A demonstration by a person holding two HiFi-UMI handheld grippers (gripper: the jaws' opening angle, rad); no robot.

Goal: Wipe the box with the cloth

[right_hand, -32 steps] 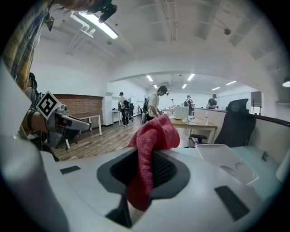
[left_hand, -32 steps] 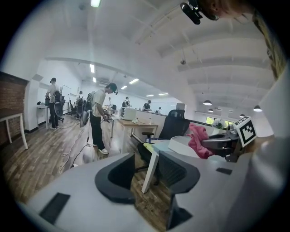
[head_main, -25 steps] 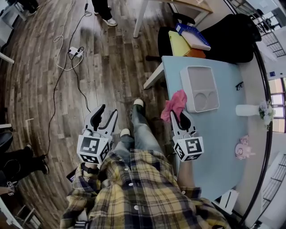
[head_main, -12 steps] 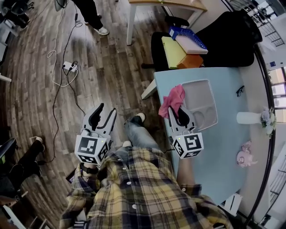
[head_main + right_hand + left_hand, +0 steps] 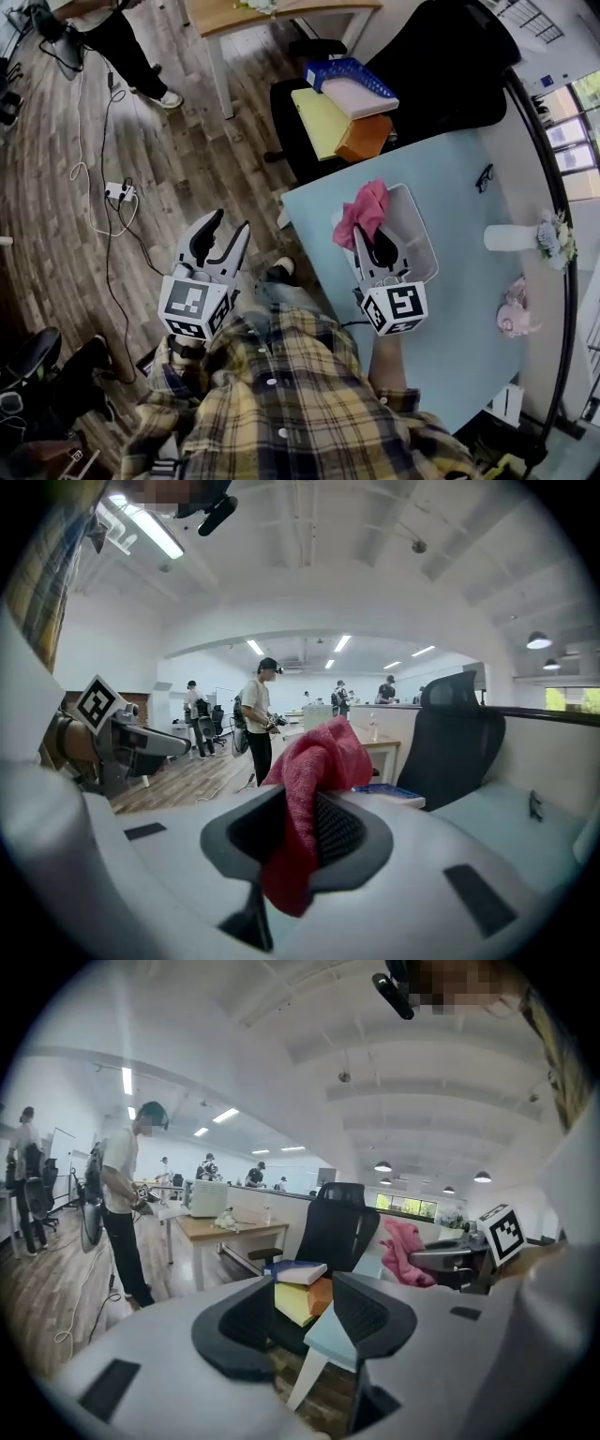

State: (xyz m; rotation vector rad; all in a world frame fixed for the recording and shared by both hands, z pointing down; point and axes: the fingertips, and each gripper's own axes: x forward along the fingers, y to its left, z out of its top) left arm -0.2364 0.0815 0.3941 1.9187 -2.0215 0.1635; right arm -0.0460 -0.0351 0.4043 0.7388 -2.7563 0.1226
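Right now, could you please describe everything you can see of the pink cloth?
The cloth is pinkish red with a nubbly, towel-like weave. It is bunched and pinched between the shut jaws of the right tool, most bulging past their tips, a tail hanging below. In the head view it overlaps the left edge of the white box on the pale blue table; contact with the box cannot be judged.

pink cloth (image 5: pixel 365 209), white box (image 5: pixel 418 240), pale blue table (image 5: pixel 469 328), yellow plaid shirt (image 5: pixel 281 394)
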